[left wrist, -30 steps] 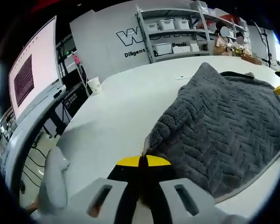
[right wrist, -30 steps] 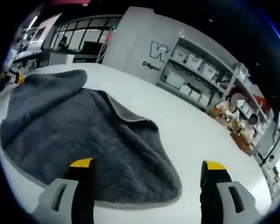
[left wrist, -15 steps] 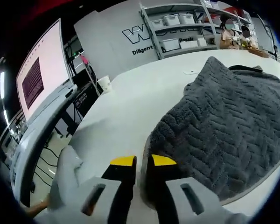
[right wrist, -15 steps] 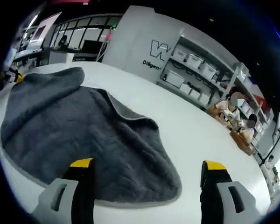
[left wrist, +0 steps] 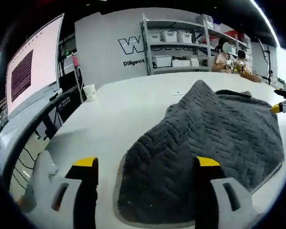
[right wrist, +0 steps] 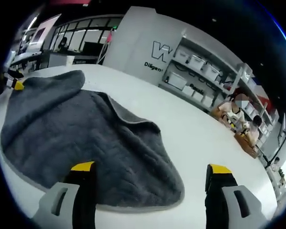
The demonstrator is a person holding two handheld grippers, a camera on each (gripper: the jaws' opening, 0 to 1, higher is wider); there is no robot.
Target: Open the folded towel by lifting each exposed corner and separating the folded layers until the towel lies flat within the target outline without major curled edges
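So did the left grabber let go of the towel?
Yes. The left gripper, shut on the towel corner before, now has open jaws; the corner lies on the table.

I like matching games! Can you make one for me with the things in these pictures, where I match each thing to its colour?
Things:
1. towel
2. table
3. tips of the left gripper
4. cup

Colours and looks:
A. yellow
B. dark grey and fluffy
C. white, small, near the table's far edge
D. white, wide and flat

Right pairs: 1-B, 2-D, 3-A, 4-C
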